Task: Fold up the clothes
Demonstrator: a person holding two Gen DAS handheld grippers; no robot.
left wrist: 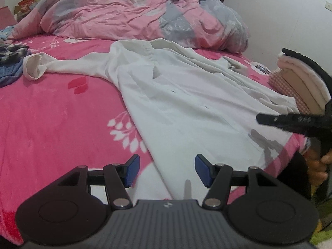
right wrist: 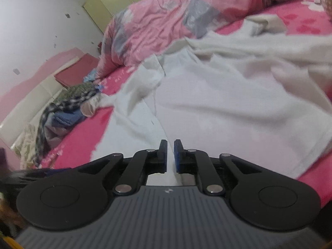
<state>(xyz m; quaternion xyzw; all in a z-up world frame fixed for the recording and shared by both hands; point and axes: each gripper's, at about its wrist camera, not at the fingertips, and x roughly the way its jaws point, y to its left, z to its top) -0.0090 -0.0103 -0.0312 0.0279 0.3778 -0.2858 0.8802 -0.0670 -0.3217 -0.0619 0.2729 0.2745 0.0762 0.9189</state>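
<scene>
White shirt (left wrist: 186,95): we find it spread on the pink bed (left wrist: 51,114), one sleeve reaching toward 10 o'clock, hem nearest us.
Left claw (left wrist: 166,171): wide open, empty, above the hem.
Right claw (right wrist: 170,155): a narrow gap between its pads (right wrist: 164,155); white cloth shows in the gap, though we cannot tell whether it is pinched.
Crumpled quilt (left wrist: 124,10): at 12 o'clock.
</scene>
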